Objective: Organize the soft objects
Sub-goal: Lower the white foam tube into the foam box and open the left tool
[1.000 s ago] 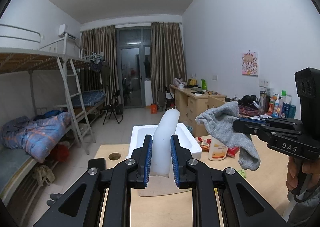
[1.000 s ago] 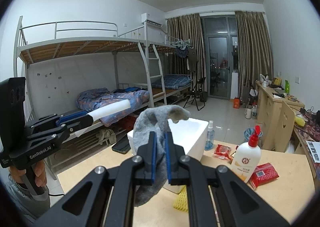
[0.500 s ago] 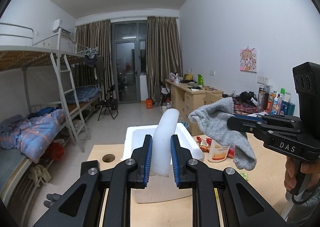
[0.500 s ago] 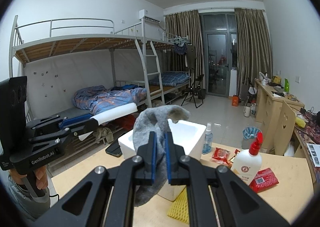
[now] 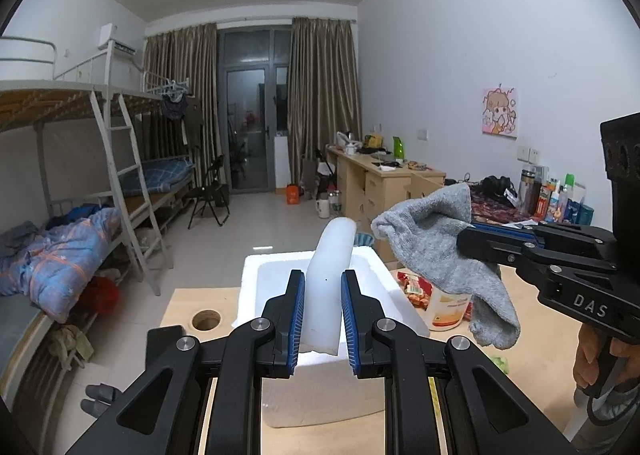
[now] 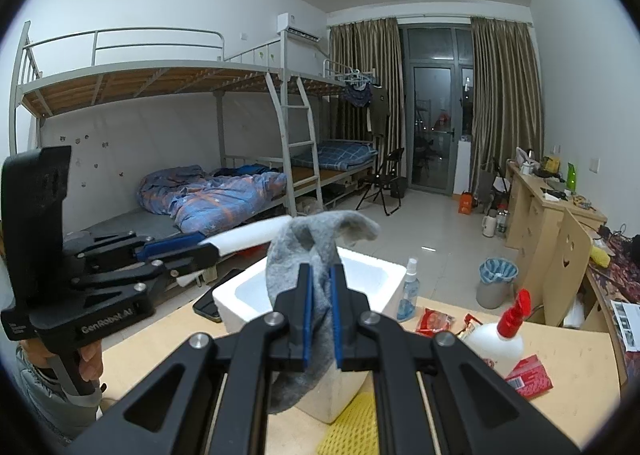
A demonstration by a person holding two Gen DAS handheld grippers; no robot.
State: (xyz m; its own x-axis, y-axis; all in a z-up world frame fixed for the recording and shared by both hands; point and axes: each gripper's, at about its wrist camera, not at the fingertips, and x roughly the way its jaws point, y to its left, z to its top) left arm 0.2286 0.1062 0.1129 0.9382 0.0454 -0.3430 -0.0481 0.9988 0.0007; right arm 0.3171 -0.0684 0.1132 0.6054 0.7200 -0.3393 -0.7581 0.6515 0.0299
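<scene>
My left gripper (image 5: 322,315) is shut on a white foam strip (image 5: 330,275) and holds it upright over the near side of a white foam box (image 5: 276,287). My right gripper (image 6: 320,315) is shut on a grey sock (image 6: 316,255) that hangs from it above the same foam box (image 6: 384,275). In the left wrist view the right gripper (image 5: 464,243) holds the sock (image 5: 440,255) to the right of the box. In the right wrist view the left gripper (image 6: 212,251) holds the strip (image 6: 256,233) to the left.
The wooden table (image 5: 180,307) carries a white bottle with a red spray cap (image 6: 500,339), red snack packets (image 6: 528,375), a small spray bottle (image 6: 408,291), a yellow mesh piece (image 6: 352,427) and a phone (image 6: 208,305). A round cable hole (image 5: 206,319) is near its left edge.
Both grippers have come closer to the foam box, which looks larger and nearer in both views. The strip and the sock stay held.
</scene>
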